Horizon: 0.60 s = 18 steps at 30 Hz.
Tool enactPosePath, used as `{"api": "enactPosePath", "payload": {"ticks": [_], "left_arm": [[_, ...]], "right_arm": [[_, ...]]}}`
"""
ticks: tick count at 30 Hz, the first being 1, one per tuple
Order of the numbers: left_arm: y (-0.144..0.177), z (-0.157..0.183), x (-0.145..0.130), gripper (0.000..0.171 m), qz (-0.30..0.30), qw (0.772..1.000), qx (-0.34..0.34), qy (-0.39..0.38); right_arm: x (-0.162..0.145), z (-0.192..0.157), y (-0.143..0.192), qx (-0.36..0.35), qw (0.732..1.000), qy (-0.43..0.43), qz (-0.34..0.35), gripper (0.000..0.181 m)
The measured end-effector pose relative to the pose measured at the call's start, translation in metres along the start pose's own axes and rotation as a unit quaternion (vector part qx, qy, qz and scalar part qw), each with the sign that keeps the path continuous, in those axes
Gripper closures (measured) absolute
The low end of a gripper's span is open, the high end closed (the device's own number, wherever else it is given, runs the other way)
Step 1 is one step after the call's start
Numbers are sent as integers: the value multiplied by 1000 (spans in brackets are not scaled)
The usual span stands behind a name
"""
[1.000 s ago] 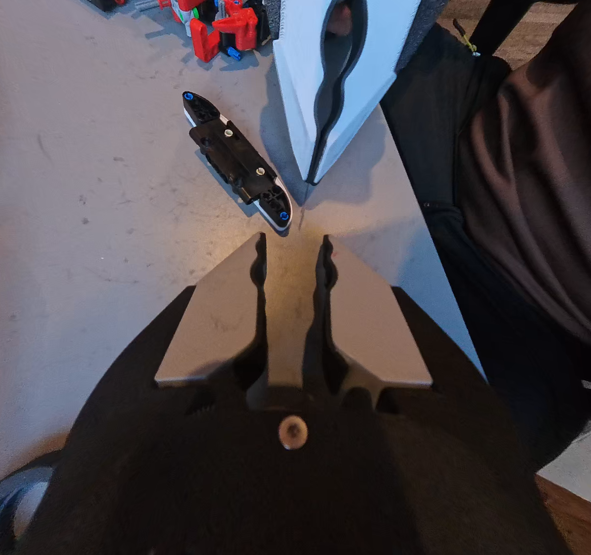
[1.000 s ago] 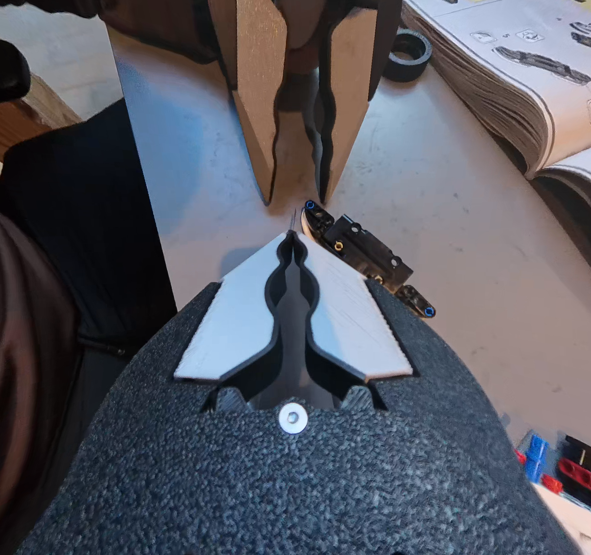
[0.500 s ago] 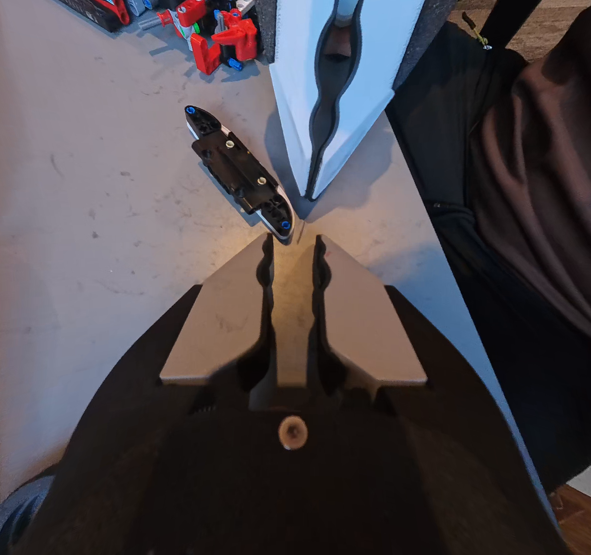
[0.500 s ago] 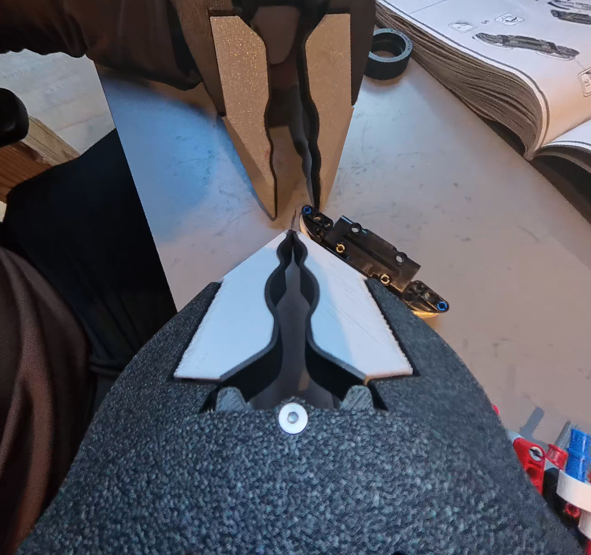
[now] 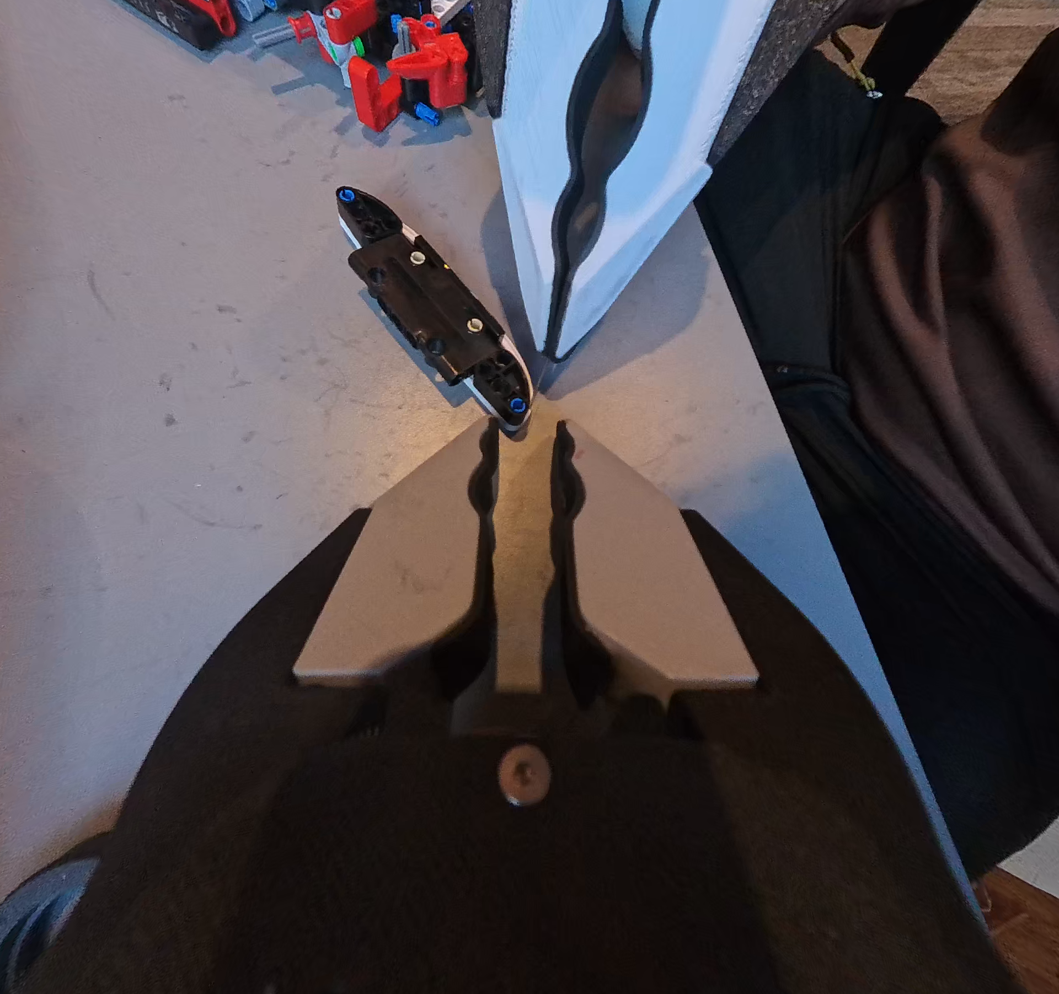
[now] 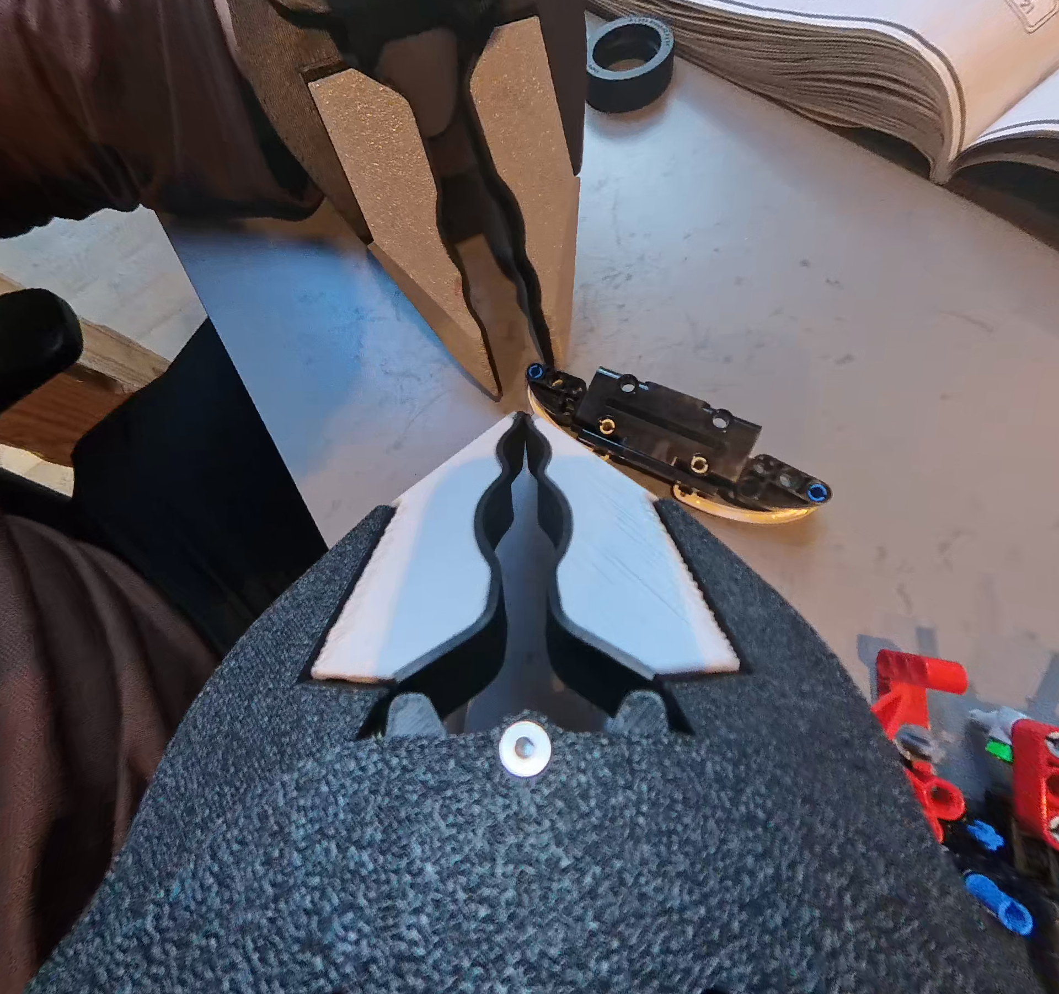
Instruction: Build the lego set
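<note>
Left wrist view: left gripper (image 5: 526, 428), grey fingers parted by a narrow gap, nothing between them. The tips sit low over the table (image 5: 172, 394), and the left tip is just beside the near end of the black lego piece (image 5: 430, 308); whether they touch cannot be told. The piece is long, with white curved edges, blue pins at both ends and two pale pins on top. It lies flat on the table, slanting away to the upper left. The right gripper (image 5: 547, 353) comes in from the top, white fingers pressed together at the tips, pointing down at the table just beside the same end of the piece. A thin dark sliver seems to show below its tips; too small to identify. A heap of red, black and blue lego parts (image 5: 395, 50) lies at the far edge, well apart from the piece. Dark clothing of a person fills the right side.

Right wrist view: right gripper (image 6: 524, 419), tips closed against each other, wider hollows farther back, nothing seen held. The left gripper (image 6: 524, 379) faces it tip to tip, its fingers a little apart. The lego piece (image 6: 670, 439) lies to the right of both. Only this view shows an open instruction book (image 6: 859, 50) at the top right, a black ring (image 6: 630, 64) standing beside it, and a sleeve behind the left gripper. Loose red and blue parts (image 6: 945, 766) lie at the lower right.
</note>
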State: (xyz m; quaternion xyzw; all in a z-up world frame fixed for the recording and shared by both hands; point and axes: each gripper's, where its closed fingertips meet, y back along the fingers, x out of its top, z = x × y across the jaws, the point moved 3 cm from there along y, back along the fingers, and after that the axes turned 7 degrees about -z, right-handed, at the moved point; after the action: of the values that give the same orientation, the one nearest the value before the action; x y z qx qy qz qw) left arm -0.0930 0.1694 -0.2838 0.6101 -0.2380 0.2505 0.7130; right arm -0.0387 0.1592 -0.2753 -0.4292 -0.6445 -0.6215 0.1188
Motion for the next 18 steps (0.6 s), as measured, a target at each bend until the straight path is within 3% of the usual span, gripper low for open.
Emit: {"api": "enactPosePath", "payload": {"ticks": [5,11,18], "left_arm": [[1,0,4,152,13,1000,-7,5],[-3,-4,17,130,18,998,-2,65],[-16,-11,17,153,1,990,104,98]], "right_arm": [[-3,-4,2,-1,1000,14,-8,181],[-21,-12,46,-33,999,10,25,181],[-49,-18,82,-47,997,-20,53,181]]}}
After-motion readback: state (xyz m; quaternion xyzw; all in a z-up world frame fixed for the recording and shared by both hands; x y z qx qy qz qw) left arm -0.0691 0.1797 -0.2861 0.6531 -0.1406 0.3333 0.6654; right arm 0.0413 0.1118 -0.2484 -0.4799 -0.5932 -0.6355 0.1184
